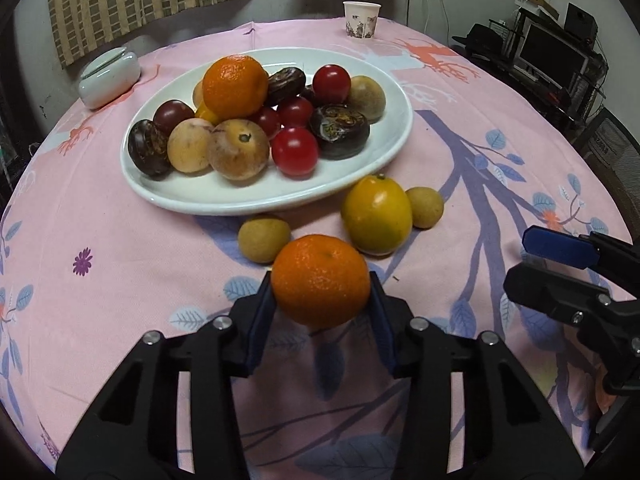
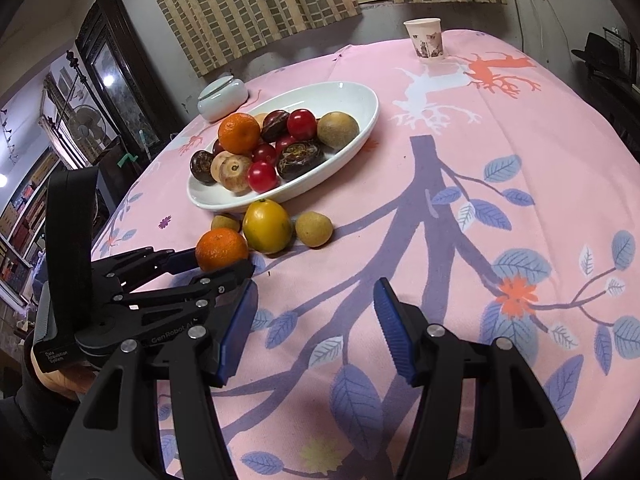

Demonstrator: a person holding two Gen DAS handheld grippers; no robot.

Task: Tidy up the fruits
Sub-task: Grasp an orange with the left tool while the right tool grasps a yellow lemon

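Note:
My left gripper point(image 1: 320, 292) is shut on an orange tangerine point(image 1: 320, 280), held just above the pink cloth; it also shows in the right wrist view point(image 2: 221, 249). A white oval plate point(image 1: 192, 196) holds a second tangerine point(image 1: 235, 85), red cherry tomatoes point(image 1: 295, 151), dark passion fruits point(image 1: 339, 131) and tan round fruits point(image 1: 238, 149). On the cloth before the plate lie a yellow-orange citrus point(image 1: 376, 214) and two small tan longans point(image 1: 264, 238) point(image 1: 425, 207). My right gripper point(image 2: 316, 312) is open and empty, to the right of the left one point(image 2: 224, 264).
A paper cup point(image 1: 361, 19) stands at the table's far edge. A white lidded ceramic jar point(image 1: 109, 76) sits left of the plate. The round table carries a pink cloth point(image 1: 500, 128). A desk with a monitor point(image 1: 554, 56) is at the far right.

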